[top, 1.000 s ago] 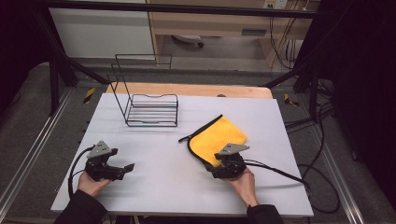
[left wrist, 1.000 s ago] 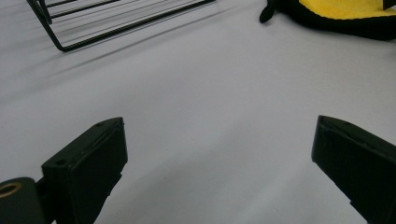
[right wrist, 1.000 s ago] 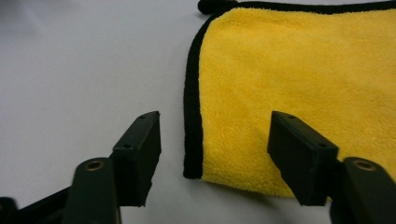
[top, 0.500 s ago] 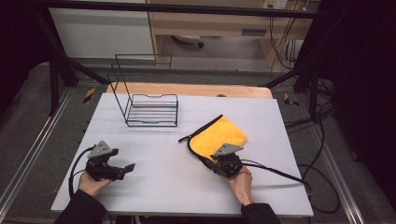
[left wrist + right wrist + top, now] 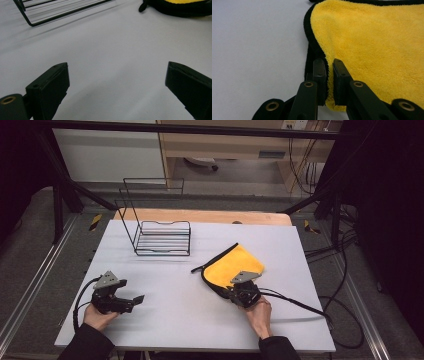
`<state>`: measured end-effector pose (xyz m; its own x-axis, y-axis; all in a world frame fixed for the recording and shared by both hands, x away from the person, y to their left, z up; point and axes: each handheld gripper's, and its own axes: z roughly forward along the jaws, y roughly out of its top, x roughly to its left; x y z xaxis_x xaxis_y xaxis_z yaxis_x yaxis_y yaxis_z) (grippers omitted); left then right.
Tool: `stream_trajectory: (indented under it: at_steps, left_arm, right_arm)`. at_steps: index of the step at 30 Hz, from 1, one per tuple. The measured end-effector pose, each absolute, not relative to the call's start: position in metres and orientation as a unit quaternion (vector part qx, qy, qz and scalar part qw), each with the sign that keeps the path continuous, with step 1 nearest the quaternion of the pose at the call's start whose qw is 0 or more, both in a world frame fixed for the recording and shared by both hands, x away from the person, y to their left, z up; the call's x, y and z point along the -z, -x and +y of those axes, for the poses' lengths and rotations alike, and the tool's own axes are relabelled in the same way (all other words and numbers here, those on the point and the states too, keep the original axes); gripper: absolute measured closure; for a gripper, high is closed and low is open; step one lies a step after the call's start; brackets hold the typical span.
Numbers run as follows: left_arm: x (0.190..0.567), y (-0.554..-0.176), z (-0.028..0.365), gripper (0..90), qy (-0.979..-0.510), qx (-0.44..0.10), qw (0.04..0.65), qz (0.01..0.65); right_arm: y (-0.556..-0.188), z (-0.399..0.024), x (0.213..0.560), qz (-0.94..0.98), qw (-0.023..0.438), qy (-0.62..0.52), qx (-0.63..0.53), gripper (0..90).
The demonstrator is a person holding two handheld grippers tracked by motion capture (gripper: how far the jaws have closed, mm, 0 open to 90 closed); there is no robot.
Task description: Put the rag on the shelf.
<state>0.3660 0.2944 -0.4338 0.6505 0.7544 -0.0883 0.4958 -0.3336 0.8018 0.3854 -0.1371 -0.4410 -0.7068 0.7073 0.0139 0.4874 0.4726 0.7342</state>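
Observation:
A yellow cloth with a black border (image 5: 235,265) lies folded on the white table (image 5: 200,320), right of centre. My right gripper (image 5: 231,292) sits at its near edge. In the right gripper view the two jaws stand almost together with the yellow cloth (image 5: 372,40) edge pinched between them at my right gripper (image 5: 329,72). My left gripper (image 5: 134,301) rests low over the table at the front left, jaws wide apart and nothing between them; the left gripper view shows the same gripper (image 5: 117,82) open over bare table, with the cloth (image 5: 180,6) far off.
A black wire rack (image 5: 162,237) stands at the back left of the table, and its base (image 5: 57,12) shows in the left gripper view. A wooden board (image 5: 200,216) lies along the far edge. Cables (image 5: 300,304) trail off to the right.
My right gripper has slid left along the cloth's near edge and closed on it. The left gripper has stayed put.

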Motion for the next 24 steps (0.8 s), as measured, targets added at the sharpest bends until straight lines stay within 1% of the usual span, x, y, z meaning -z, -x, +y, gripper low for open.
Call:
stream_trajectory:
  at_steps: [5,6,10,17,19,20,21,22,23,24]
  left_arm:
    - [0.433,-0.365,0.295,5.6,-0.802,-0.152,0.426,0.389]
    - [0.433,-0.365,0.295,5.6,-0.802,-0.153,0.426,0.39]
    - [0.433,-0.365,0.294,5.6,-0.802,-0.151,0.425,0.391]
    - [0.432,-0.364,0.292,5.6,-0.803,-0.149,0.424,0.39]
    - [0.431,-0.364,0.289,5.6,-0.804,-0.149,0.424,0.39]
    - [0.431,-0.363,0.288,5.6,-0.805,-0.149,0.423,0.39]
    - [0.431,-0.363,0.286,5.6,-0.805,-0.148,0.422,0.389]
    - [0.43,-0.363,0.285,5.5,-0.807,-0.149,0.42,0.387]
    - [0.43,-0.363,0.282,5.5,-0.807,-0.149,0.419,0.387]
    - [0.429,-0.363,0.28,5.5,-0.807,-0.148,0.419,0.388]
  right_arm:
    - [-0.374,-0.145,0.431,0.852,0.151,-0.347,-0.363,83.1]
    - [-0.367,-0.149,0.429,0.857,0.151,-0.341,-0.357,83.1]
    - [-0.359,-0.157,0.428,0.86,0.14,-0.338,-0.357,83.1]
    - [-0.333,-0.172,0.428,0.868,0.115,-0.323,-0.36,82.6]
    - [-0.332,-0.172,0.43,0.867,0.112,-0.325,-0.36,81.8]
    - [-0.333,-0.173,0.435,0.865,0.104,-0.33,-0.365,77.7]
    - [-0.333,-0.173,0.435,0.865,0.104,-0.33,-0.365,77.7]
    - [-0.334,-0.174,0.437,0.861,0.092,-0.331,-0.375,69.0]
    - [-0.334,-0.174,0.437,0.861,0.092,-0.331,-0.375,69.0]
    - [-0.335,-0.175,0.436,0.851,0.084,-0.34,-0.392,56.3]
